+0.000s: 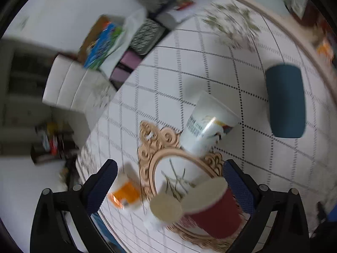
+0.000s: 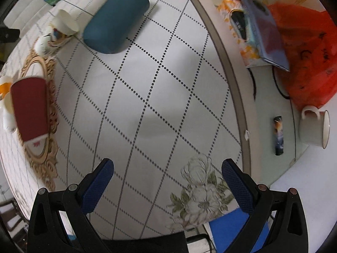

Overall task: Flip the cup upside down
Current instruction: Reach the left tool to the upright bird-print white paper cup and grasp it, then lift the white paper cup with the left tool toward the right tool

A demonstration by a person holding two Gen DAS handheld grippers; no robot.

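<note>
Left wrist: both grippers gape empty; white cup's [image 1: 207, 124] print blurs, unreadable.

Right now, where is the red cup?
In the left wrist view the red cup stands on the ornate gold tray, low between the open left gripper fingers, beside a smaller white cup.

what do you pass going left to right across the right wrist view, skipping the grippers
red cup → white paper cup → blue case → flower print → lighter → mug
</note>
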